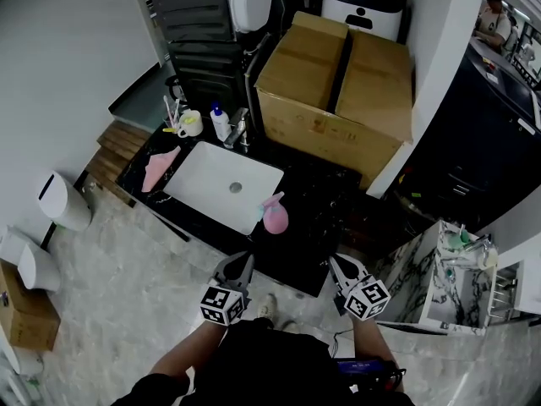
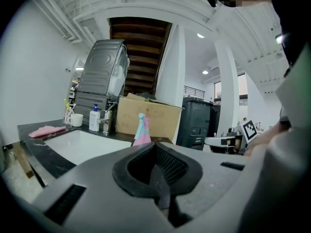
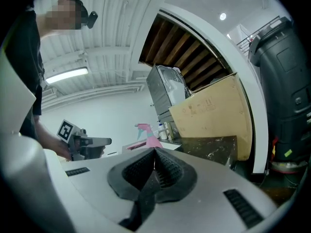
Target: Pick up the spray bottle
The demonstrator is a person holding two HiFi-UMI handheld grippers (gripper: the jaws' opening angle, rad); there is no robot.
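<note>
I hold my left hand-held gripper (image 1: 240, 262) and right hand-held gripper (image 1: 338, 266) closed and empty. The pink spray bottle (image 1: 275, 216) stands on the dark tabletop (image 1: 317, 227) at the sink's (image 1: 199, 163) near right corner.

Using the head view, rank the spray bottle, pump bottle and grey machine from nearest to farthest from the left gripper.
From the left gripper:
1. spray bottle: at the front edge of the counter, right of the sink.
2. pump bottle: behind the sink, beside the tap.
3. grey machine: beyond the counter, at the back.
</note>
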